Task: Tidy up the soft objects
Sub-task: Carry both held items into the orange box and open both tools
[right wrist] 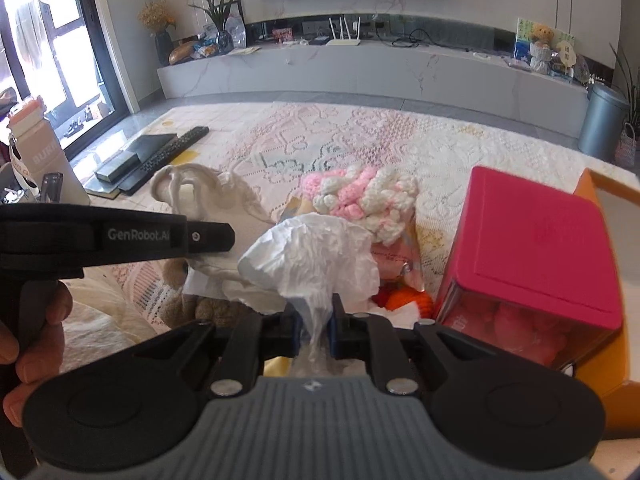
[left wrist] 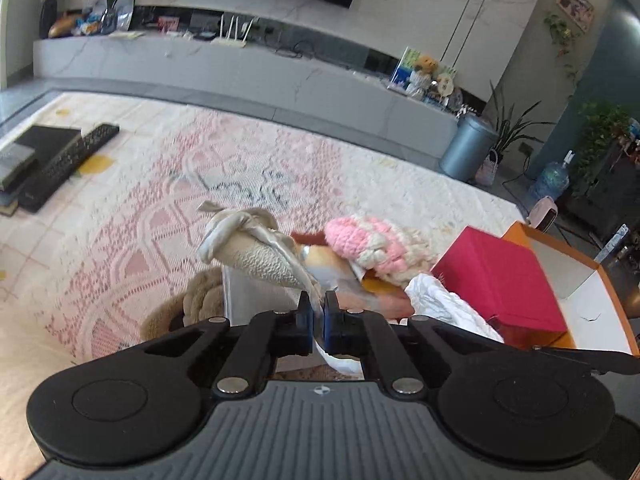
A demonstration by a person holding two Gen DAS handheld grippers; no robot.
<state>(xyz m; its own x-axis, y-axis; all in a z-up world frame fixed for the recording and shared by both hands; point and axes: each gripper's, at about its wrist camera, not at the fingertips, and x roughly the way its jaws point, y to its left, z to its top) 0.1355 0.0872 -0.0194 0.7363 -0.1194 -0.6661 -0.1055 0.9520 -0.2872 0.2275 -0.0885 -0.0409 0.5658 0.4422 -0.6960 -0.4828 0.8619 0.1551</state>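
The left gripper (left wrist: 316,312) has its jaws squeezed tight on a strip of the cream cloth bag (left wrist: 256,252). The bag sticks up and away from the jaws, with its tied ribbon at the far end.

The right gripper (right wrist: 314,312) has its jaws squeezed tight on the white crumpled plastic bag (right wrist: 316,256). The bag puffs out like a ball just past the jaws.

The red box (right wrist: 536,248) is the big thing to look for. It sits in an orange tray (left wrist: 600,320). Just left of the red box is the pink and white knitted thing (right wrist: 360,196), lying on a clear packet. The white plastic bag is in front of the knitted thing, to the left of the red box. The cream cloth bag is further left still. A small orange soft thing (right wrist: 412,300) lies low down, right beside the red box. A brown furry toy (left wrist: 200,300) peeks out under the cream bag.

All of it rests on a surface with a pink and white lace cloth (left wrist: 160,208). A hand (right wrist: 28,344) holds the left gripper's handle.
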